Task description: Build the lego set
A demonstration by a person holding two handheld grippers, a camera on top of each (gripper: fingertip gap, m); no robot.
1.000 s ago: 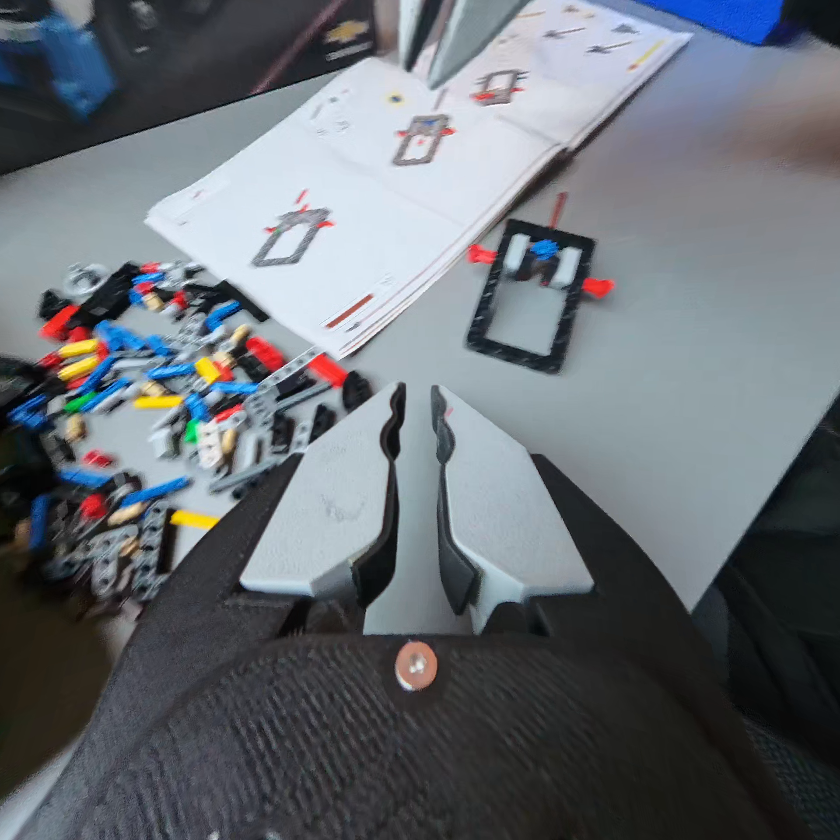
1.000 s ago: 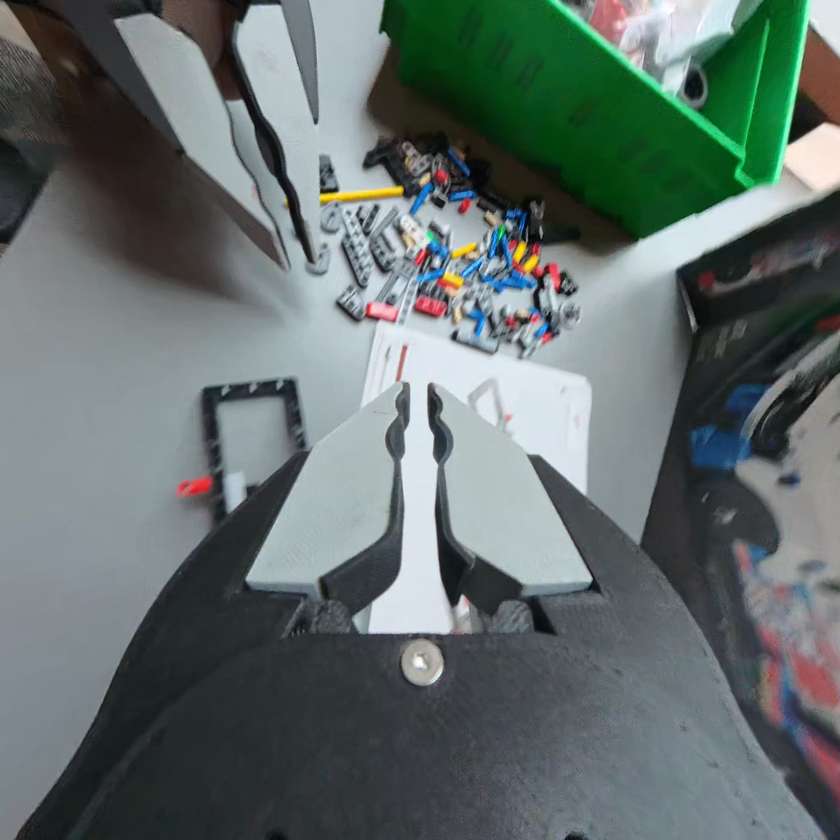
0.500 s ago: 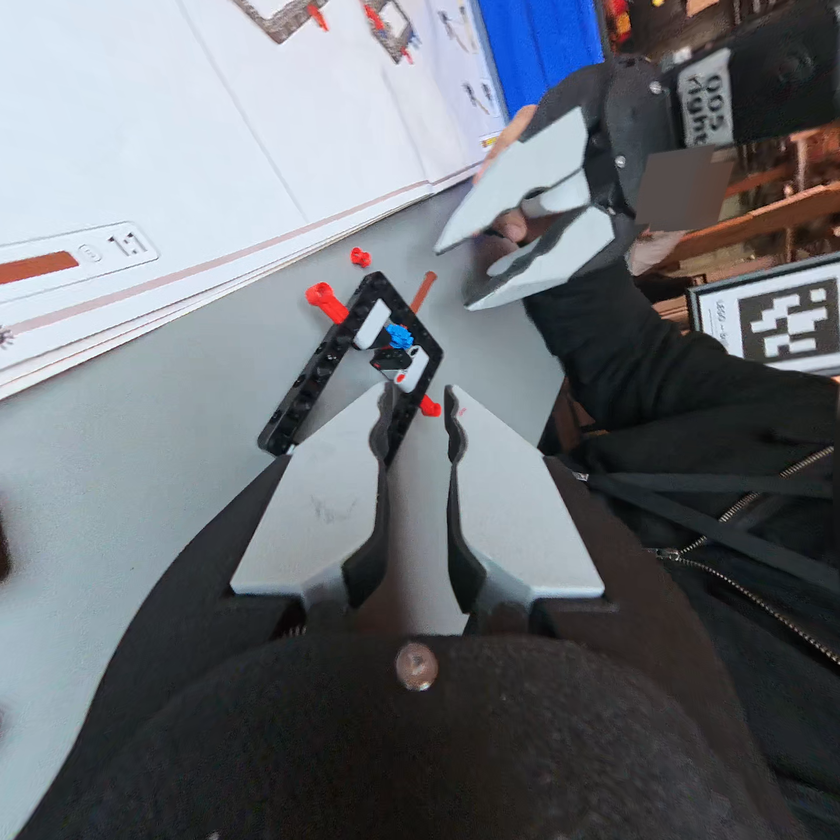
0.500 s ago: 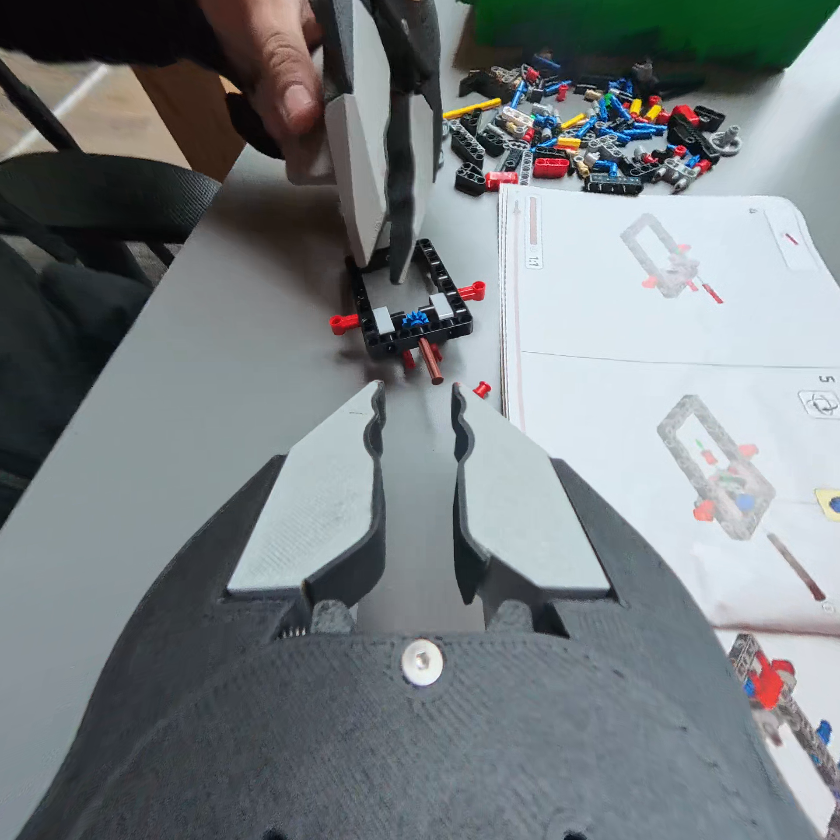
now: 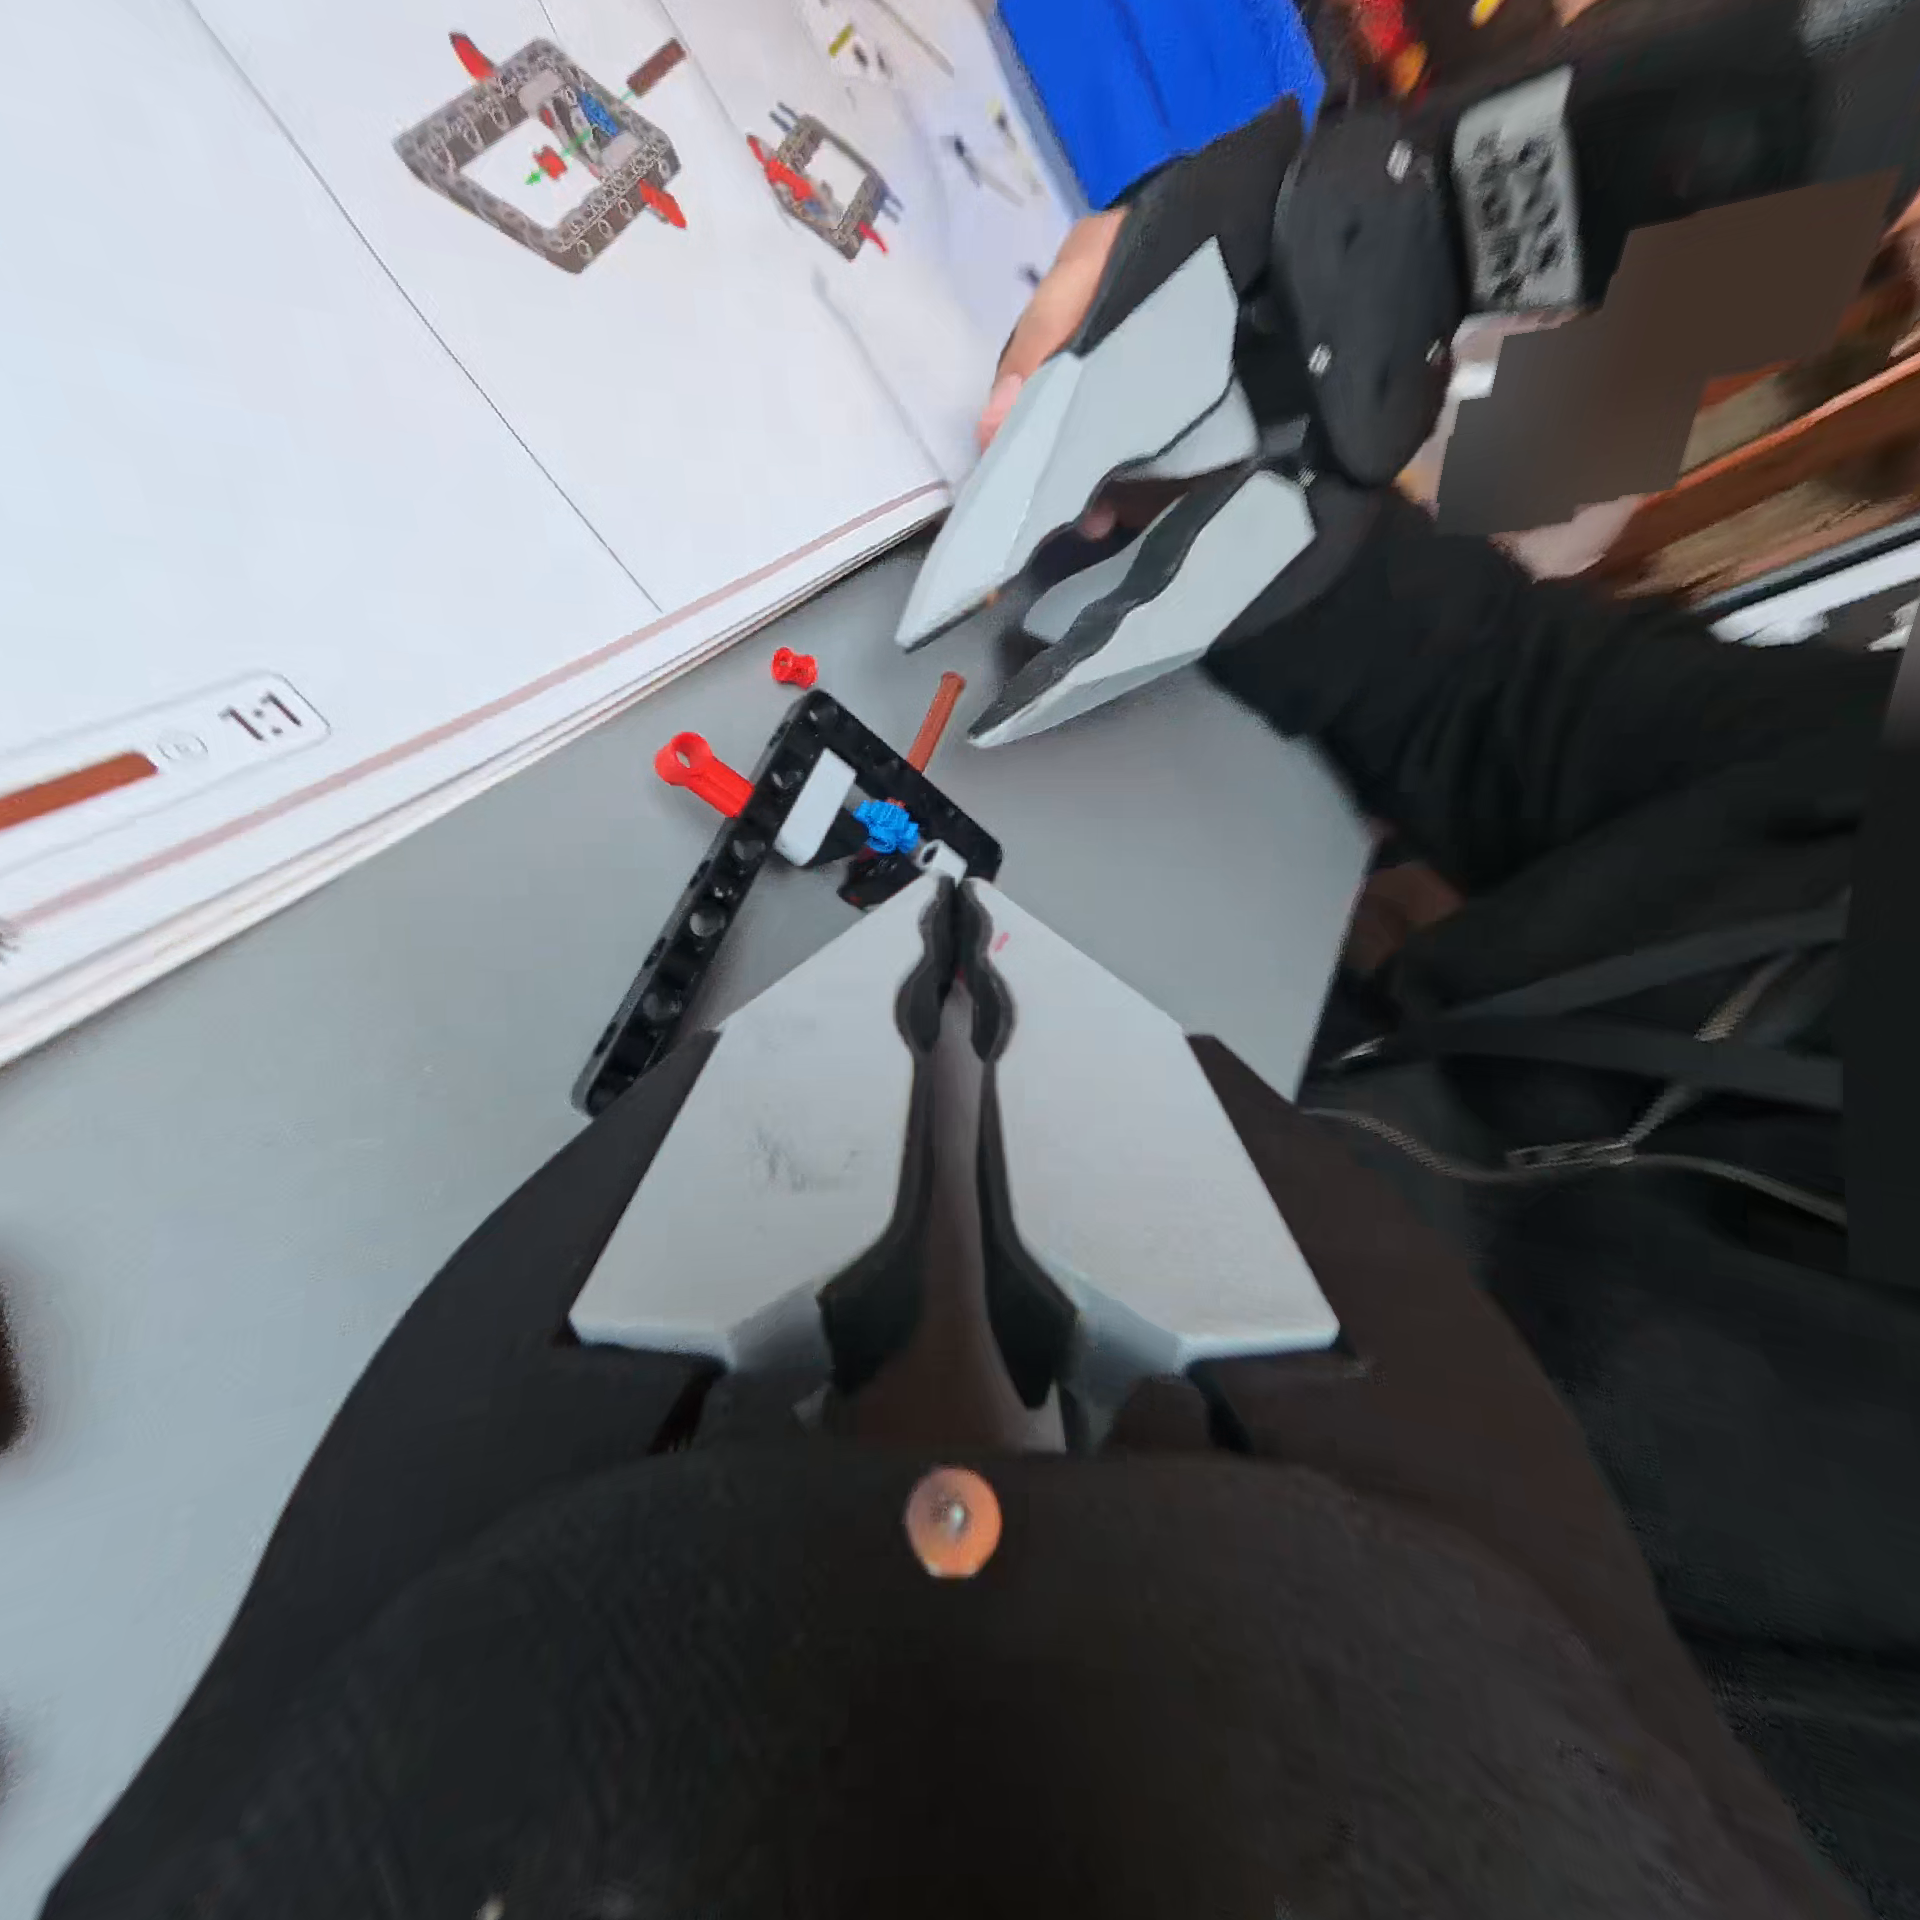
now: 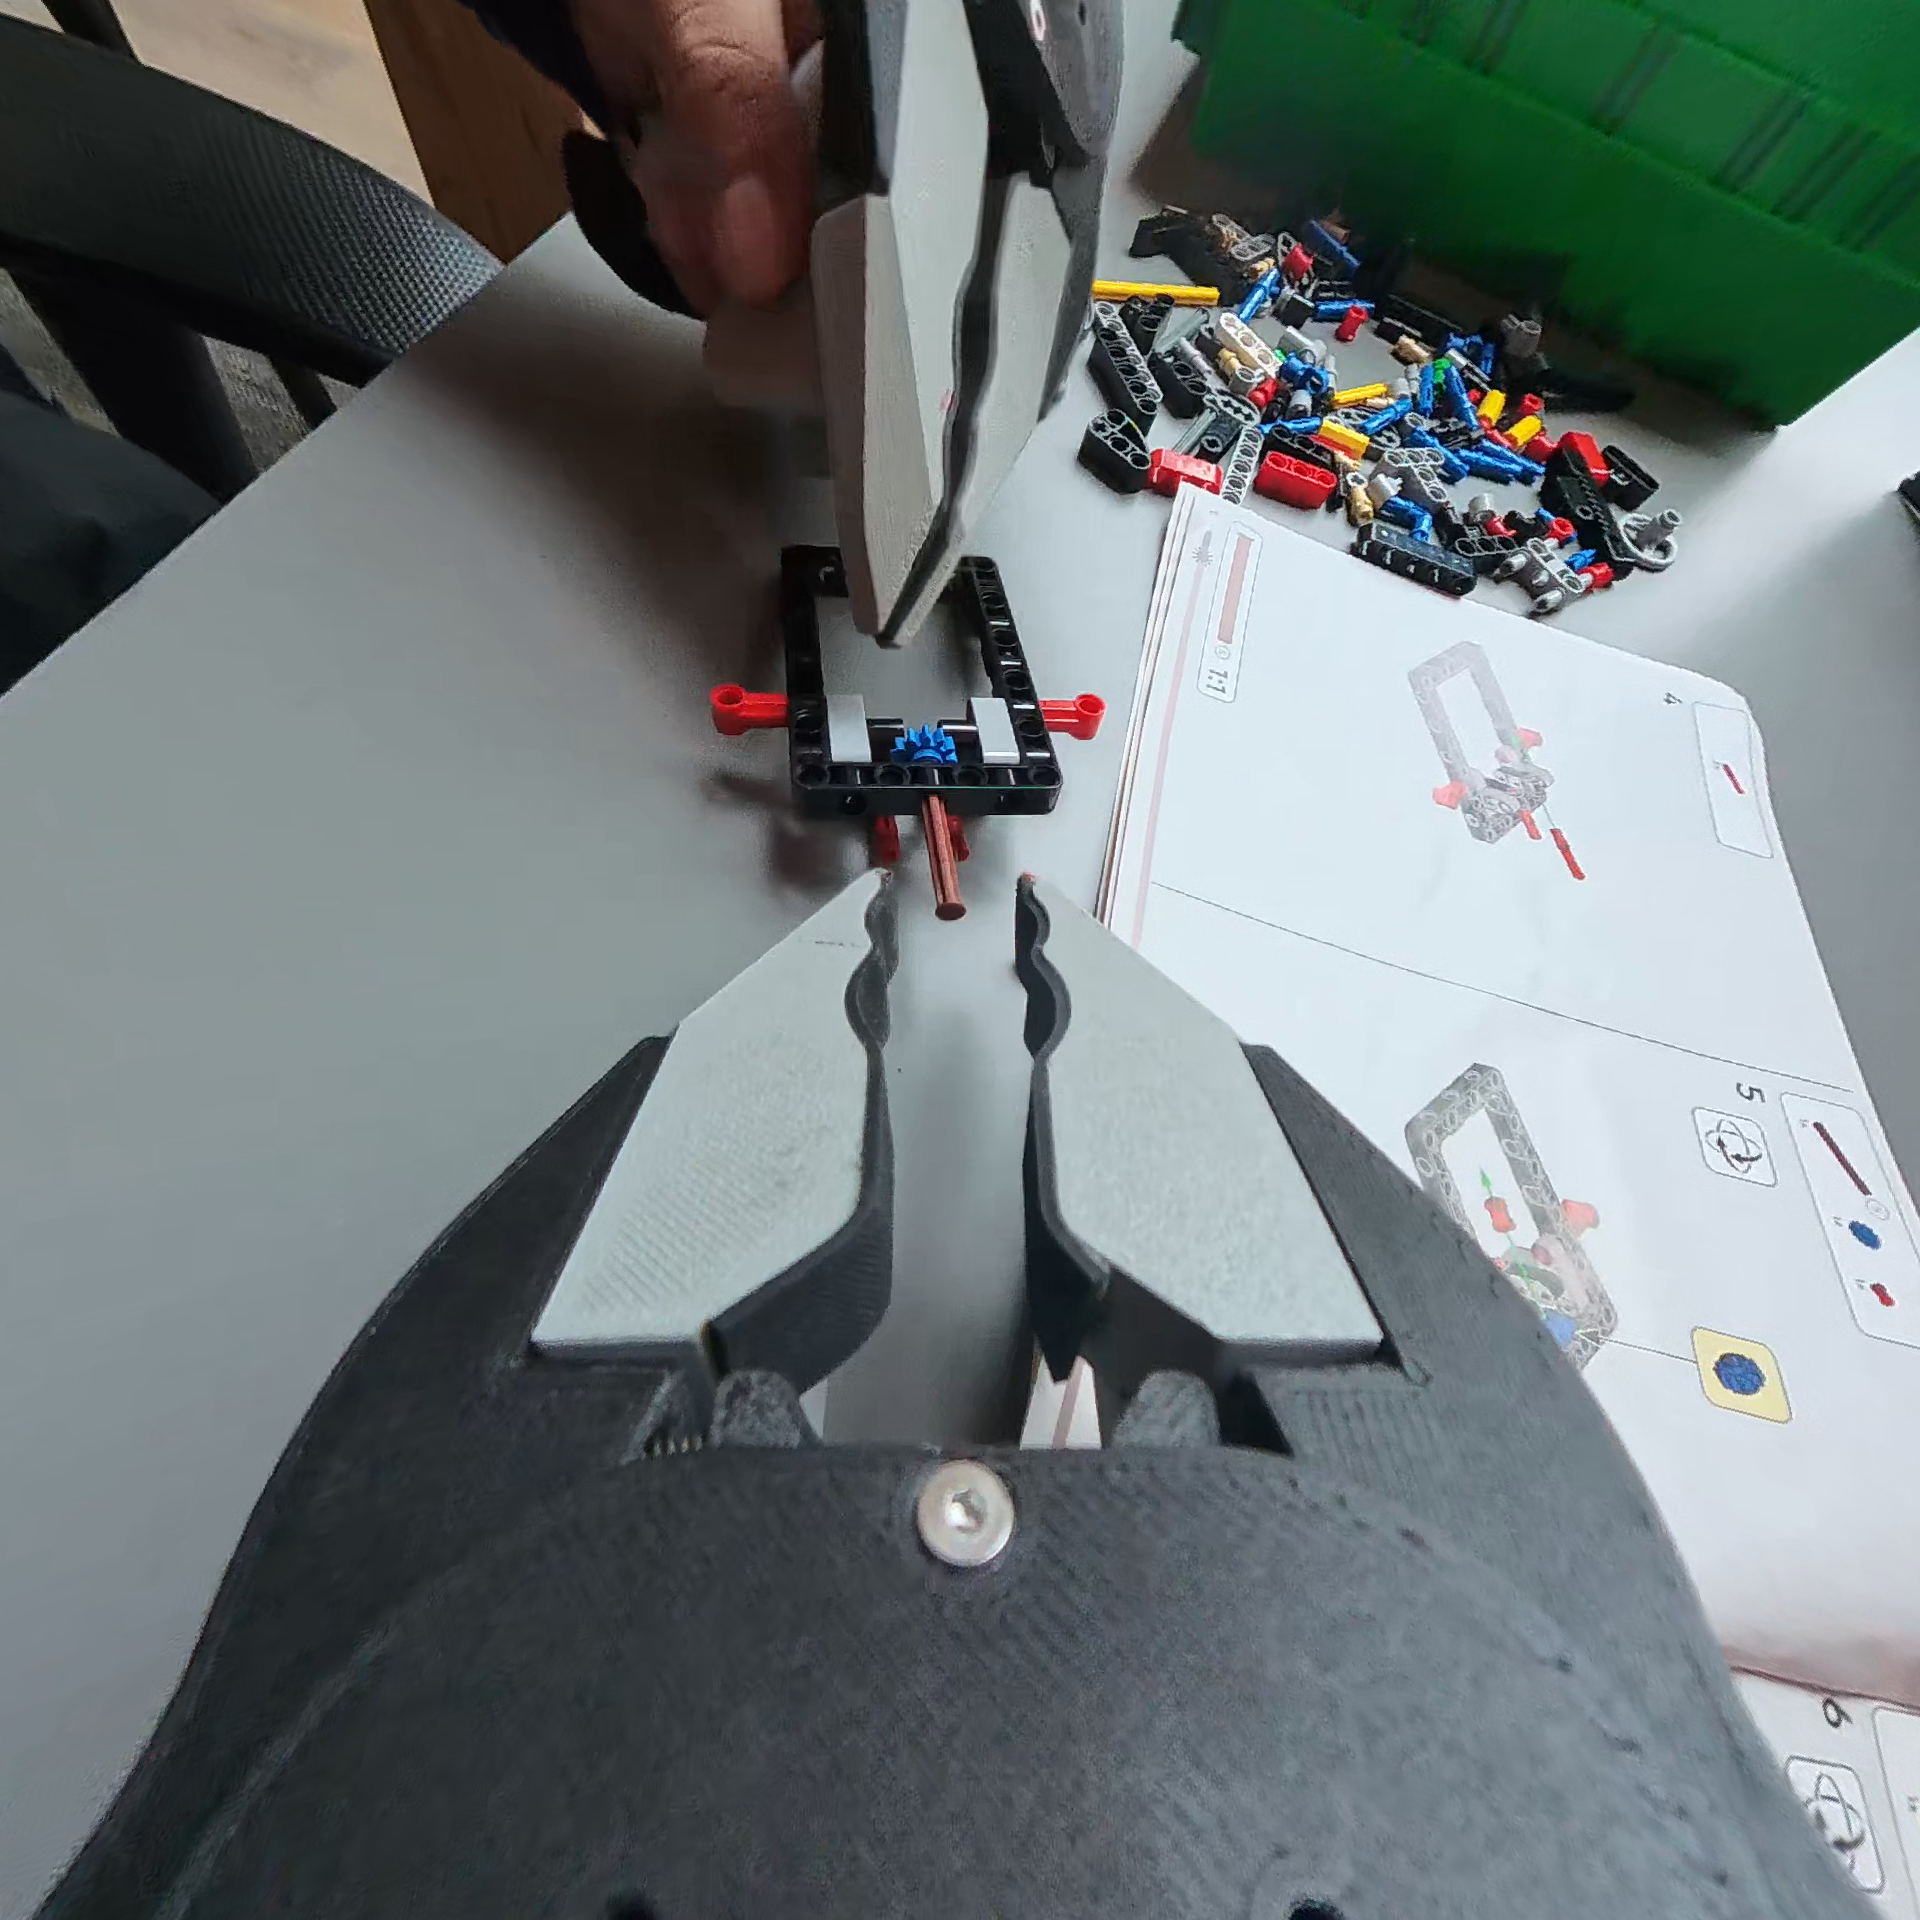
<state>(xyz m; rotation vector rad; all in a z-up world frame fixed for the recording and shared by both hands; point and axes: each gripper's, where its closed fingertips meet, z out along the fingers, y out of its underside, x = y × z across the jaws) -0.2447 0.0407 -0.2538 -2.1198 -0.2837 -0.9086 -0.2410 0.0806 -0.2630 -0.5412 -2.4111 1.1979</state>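
Observation:
A black rectangular Lego frame point(image 6: 1023, 675) lies flat on the grey table, with a blue gear point(image 6: 920, 743) and grey blocks on its near cross beam and red pins point(image 6: 743, 707) sticking out of both sides. A brown axle point(image 6: 940, 852) sticks out of the near beam toward me. My right gripper point(image 6: 954, 883) is open, with the axle's free end between its tips. My left gripper point(image 5: 956, 888) is shut and points down into the frame point(image 5: 717, 914); it hides the frame's right side. Its tip shows over the frame's opening in the right wrist view point(image 6: 904, 634).
An open instruction booklet point(image 6: 1455, 935) lies right of the frame. A pile of loose parts point(image 6: 1382, 416) and a green bin point(image 6: 1558, 156) lie beyond it. A small red piece point(image 5: 795, 665) lies by the booklet's edge. The table edge and a black chair point(image 6: 208, 229) are to the left. My right fingertips sit around 5 centimetres from my left ones.
My left gripper has closed and come down onto the frame. My right gripper has moved forward until its open tips flank the brown axle's end.

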